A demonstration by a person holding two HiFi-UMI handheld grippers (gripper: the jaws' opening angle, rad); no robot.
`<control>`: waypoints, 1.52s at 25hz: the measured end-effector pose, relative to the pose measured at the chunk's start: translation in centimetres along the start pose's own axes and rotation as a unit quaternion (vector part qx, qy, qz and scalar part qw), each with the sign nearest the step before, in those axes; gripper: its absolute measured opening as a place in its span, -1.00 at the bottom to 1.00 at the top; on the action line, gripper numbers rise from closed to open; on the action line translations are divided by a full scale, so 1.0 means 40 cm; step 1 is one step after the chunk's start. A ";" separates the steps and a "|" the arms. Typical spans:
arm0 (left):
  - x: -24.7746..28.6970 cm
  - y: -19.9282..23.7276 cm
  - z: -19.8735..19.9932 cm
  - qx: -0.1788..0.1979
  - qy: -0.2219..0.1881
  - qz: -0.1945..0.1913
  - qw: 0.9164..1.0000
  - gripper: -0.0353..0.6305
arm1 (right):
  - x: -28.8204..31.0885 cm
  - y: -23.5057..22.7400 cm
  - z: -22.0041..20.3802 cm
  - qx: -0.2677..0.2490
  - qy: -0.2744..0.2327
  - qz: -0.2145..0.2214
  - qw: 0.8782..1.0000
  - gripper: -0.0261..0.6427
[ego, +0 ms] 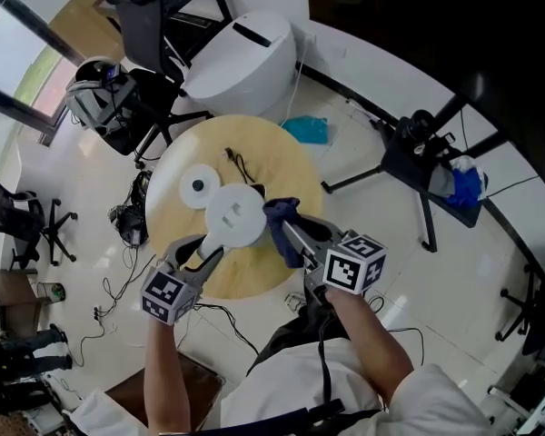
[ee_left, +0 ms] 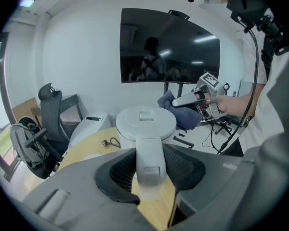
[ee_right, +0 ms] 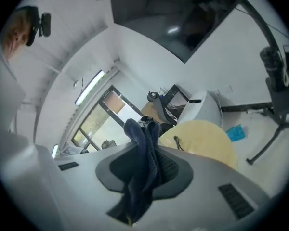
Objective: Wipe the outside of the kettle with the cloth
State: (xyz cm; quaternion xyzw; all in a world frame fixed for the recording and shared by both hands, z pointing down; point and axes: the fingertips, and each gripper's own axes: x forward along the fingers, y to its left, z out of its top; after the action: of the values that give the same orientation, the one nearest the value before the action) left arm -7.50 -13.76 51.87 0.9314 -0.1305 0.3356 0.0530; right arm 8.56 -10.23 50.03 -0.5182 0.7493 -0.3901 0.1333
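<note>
The fingers [ee_left: 116,170] of the left gripper [ee_left: 149,166] are clamping the handle [ee_left: 149,150] of the kettle [ego: 233,216], steadying it near the table's [ego: 254,153] 6 o'clock edge. The right gripper's [ee_right: 143,174] fingers [ee_right: 176,170] are pinching the dark cloth [ee_right: 140,148], just beside the kettle's 3 o'clock flank. Wiping seems to be starting; next the cloth needs pressing on the wall and sweeping round. The right gripper view is missing the kettle; the left gripper view is showing cloth at the lid's [ee_left: 145,121] 1 o'clock.

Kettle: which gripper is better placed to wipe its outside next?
Right. The right gripper grips the dark blue cloth beside the kettle; the left gripper is shut on the kettle's handle, steadying it.
</note>
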 end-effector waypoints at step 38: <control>0.003 0.025 -0.004 0.066 0.070 -0.132 0.987 -0.36 | 0.042 -0.015 -0.040 0.015 0.108 0.091 0.990 -0.67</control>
State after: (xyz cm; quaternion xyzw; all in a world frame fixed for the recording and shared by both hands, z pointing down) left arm -7.80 -14.73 52.08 0.9162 0.0197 0.3977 0.0442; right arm 7.27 -11.08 51.84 -0.4010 0.7975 -0.4410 0.0939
